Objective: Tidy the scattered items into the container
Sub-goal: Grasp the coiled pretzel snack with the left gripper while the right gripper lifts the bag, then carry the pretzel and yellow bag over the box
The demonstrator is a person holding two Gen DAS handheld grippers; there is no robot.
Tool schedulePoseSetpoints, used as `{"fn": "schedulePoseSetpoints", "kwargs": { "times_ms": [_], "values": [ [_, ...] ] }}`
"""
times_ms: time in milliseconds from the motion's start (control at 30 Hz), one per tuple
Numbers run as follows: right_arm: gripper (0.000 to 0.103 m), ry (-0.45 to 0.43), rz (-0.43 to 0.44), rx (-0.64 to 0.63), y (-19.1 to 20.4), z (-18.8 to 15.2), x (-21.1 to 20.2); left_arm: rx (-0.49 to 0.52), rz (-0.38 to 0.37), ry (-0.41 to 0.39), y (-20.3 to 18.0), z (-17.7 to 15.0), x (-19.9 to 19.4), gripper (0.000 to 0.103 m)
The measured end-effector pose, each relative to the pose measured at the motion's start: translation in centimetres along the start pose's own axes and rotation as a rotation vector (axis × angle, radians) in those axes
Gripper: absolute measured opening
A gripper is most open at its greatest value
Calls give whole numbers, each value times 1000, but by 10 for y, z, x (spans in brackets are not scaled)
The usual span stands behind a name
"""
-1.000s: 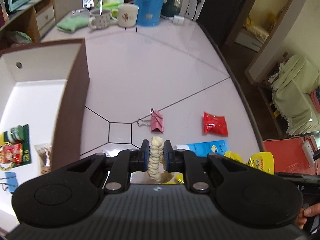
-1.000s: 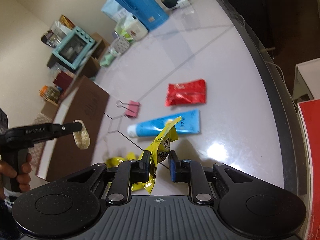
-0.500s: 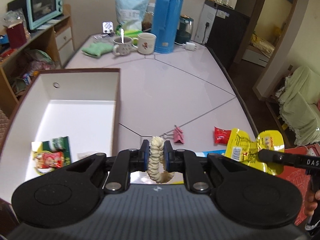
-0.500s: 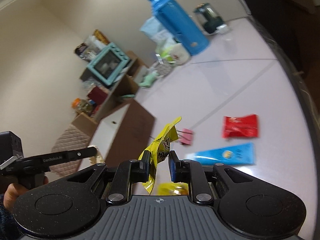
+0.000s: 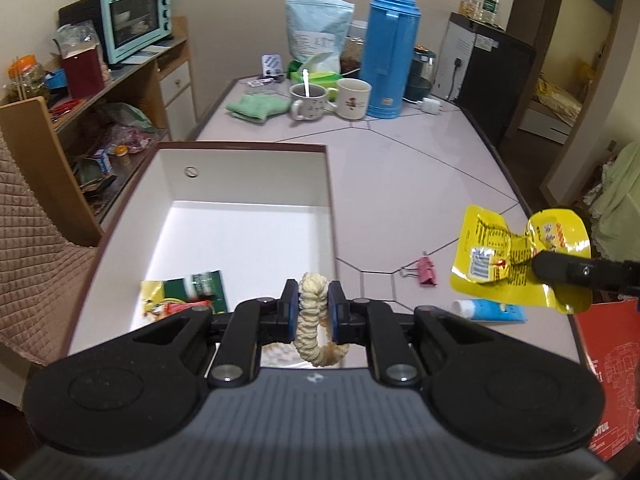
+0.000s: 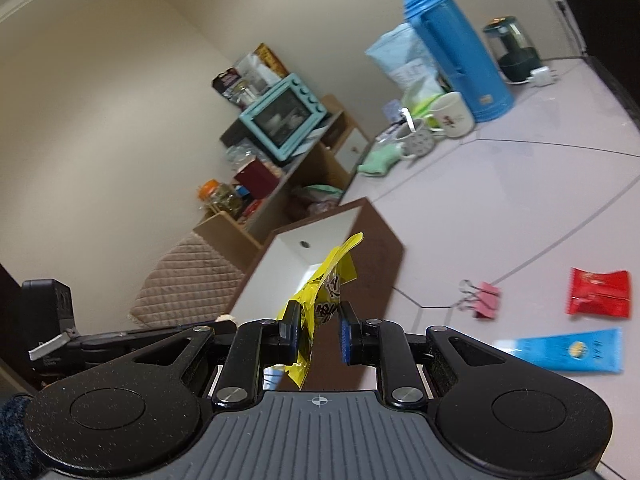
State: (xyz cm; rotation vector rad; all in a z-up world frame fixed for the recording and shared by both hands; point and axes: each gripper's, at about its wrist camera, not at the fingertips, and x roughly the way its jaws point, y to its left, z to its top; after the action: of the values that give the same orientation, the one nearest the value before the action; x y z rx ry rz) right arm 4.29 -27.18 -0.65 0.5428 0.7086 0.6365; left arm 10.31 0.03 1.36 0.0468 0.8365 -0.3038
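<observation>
The left claw (image 5: 313, 312) is pinching a cream-coloured braided rope ring (image 5: 313, 322) between its blue pads, and it hangs over the near edge of the open box (image 5: 330, 208), which has brown outer walls and a white inside. On the floor of this box a green and yellow snack packet (image 5: 184, 294) already lies, near the close end. The right claw (image 6: 320, 334) holds a crumpled yellow foil packet (image 6: 320, 300); in its own view the packet is pressed against the left pad while the right pad seems to stand a little apart from it, so I cannot say surely how tight the grip is. From the left camera the same yellow packet (image 5: 516, 260) is seen lifted above the surface (image 5: 400, 168), to the right of the box and well apart from the rope ring. Three items are on the surface beside the box: a pink binder clip (image 6: 482, 298), a red snack packet (image 6: 598, 292) further right, and a blue tube (image 6: 568, 350) lying nearer to the edge. At the far end of the surface stand a tall blue thermos (image 5: 390, 50), two mugs (image 5: 330, 98) and a green cloth (image 5: 256, 106).
</observation>
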Motion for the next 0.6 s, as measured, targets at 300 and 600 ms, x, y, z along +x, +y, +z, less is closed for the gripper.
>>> {"fn": "schedulePoseSetpoints", "kwargs": {
  "times_ms": [300,600],
  "values": [
    [18,16,12,-22,27,-1,40,-14,21,-16,37,0,-8,12],
    [18,30,2,-50,50,-2,72,-8,10,-20,66,4,-6,12]
  ]
}}
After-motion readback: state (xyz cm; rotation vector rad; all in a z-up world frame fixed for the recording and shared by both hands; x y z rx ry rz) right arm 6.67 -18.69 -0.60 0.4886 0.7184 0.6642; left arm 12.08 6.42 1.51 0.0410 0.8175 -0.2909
